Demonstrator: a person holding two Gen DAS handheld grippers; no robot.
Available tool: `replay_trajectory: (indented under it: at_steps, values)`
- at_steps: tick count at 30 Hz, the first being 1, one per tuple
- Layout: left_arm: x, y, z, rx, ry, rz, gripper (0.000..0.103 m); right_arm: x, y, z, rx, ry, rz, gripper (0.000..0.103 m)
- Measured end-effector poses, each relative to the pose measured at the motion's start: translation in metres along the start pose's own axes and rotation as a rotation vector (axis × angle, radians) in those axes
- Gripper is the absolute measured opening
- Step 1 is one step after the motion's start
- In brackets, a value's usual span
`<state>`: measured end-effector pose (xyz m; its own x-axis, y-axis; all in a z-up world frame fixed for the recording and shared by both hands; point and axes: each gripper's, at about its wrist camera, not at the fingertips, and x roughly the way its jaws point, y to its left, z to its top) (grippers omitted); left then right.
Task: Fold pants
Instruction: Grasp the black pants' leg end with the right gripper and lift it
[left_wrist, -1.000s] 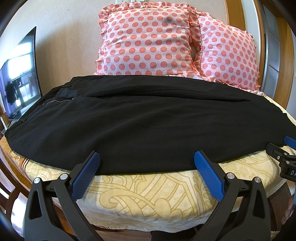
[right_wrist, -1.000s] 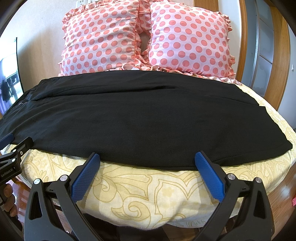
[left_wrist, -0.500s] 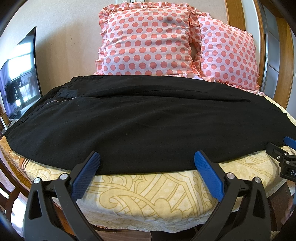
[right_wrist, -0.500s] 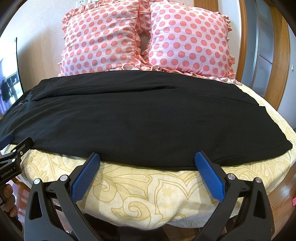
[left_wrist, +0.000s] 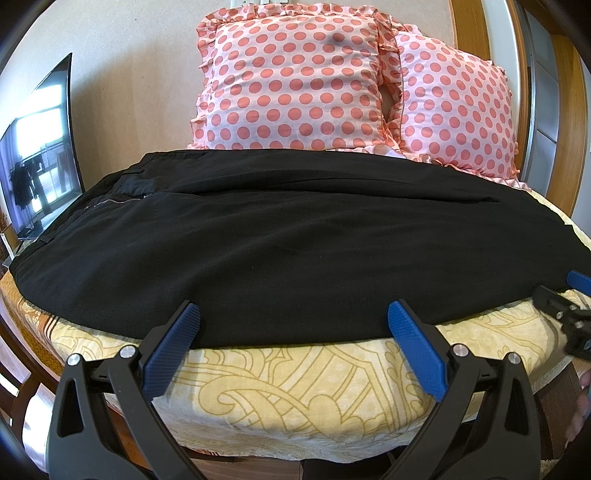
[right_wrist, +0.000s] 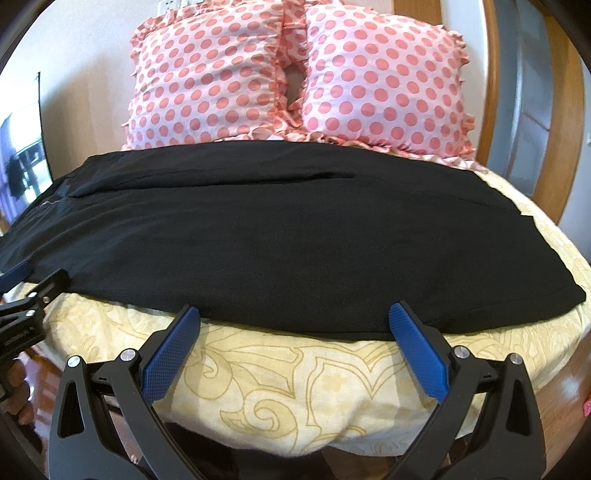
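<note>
So the black pants (left_wrist: 295, 251) are laid out flat across the bed (left_wrist: 295, 387), waistband and zipper off to the left, leg hems off to the right, already doubled leg over leg from the look of that long seam line. Nothing's been picked up for the next fold, so I'd call this the approach step.

Left gripper (left_wrist: 293, 317) sits right at the near edge of the fabric, jaws spread wide, holding nothing. Right gripper (right_wrist: 295, 317) is the same deal: wide open, empty, tips just at the near hem line.

Next move probably means sliding each gripper out toward an end, pinching both layers, and carrying the hem end over to the waist. Getting under the bottom layer looks like the fiddly part.

Room-wise: the near edge of the pants runs close to the mattress edge, so little slack there. Two polka-dot pillows (right_wrist: 295, 74) crowd the far side, nearly touching the fabric. A TV (left_wrist: 37, 147) stands off left.
</note>
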<state>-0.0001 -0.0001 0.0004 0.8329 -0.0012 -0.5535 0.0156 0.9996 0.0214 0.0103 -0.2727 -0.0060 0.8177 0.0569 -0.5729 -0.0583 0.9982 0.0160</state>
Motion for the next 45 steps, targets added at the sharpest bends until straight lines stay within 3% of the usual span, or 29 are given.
replay_trajectory:
  at_steps: [4,8,13,16,17,22,26,28,32,34,37,42,45]
  values:
    - [0.0,0.002,0.001,0.007,0.017,-0.02,0.101,-0.024,-0.036,0.025,0.085,-0.099,0.058,0.102]
    - [-0.006,0.007,0.009,0.0,0.017,-0.044,0.101,-0.019,-0.086,0.085,0.123,-0.15,-0.075,0.102]
    - [-0.021,0.01,0.034,-0.004,-0.072,-0.044,0.101,0.064,-0.173,0.176,0.294,-0.019,-0.214,0.099]
    - [-0.022,0.013,0.043,-0.007,-0.093,-0.048,0.101,0.13,-0.221,0.212,0.429,0.087,-0.297,0.072]
    - [-0.022,0.014,0.045,-0.007,-0.097,-0.047,0.101,0.151,-0.235,0.221,0.461,0.121,-0.332,0.069]
    - [-0.008,0.022,0.057,-0.037,-0.092,-0.052,0.101,0.232,-0.281,0.239,0.567,0.241,-0.467,0.062]
    - [0.011,0.029,0.065,-0.066,-0.05,-0.062,0.101,0.268,-0.306,0.229,0.665,0.32,-0.53,0.055]
    - [0.016,0.031,0.066,-0.07,-0.04,-0.067,0.101,0.274,-0.304,0.227,0.617,0.322,-0.598,0.047]
    - [0.014,0.033,0.066,-0.078,-0.065,-0.083,0.101,0.252,-0.31,0.204,0.658,0.242,-0.54,0.012]
    - [0.012,0.035,0.065,-0.095,-0.075,-0.101,0.101,0.238,-0.321,0.19,0.724,0.199,-0.461,0.005]
    - [0.006,0.044,0.065,-0.15,-0.081,-0.132,0.101,0.209,-0.336,0.169,0.862,0.099,-0.291,0.003]
    - [-0.011,0.063,0.064,-0.22,-0.12,-0.11,0.101,0.112,-0.312,0.135,0.855,-0.1,-0.092,0.003]
    - [-0.019,0.073,0.066,-0.253,-0.13,-0.096,0.101,0.07,-0.31,0.101,0.862,-0.143,-0.031,0.003]
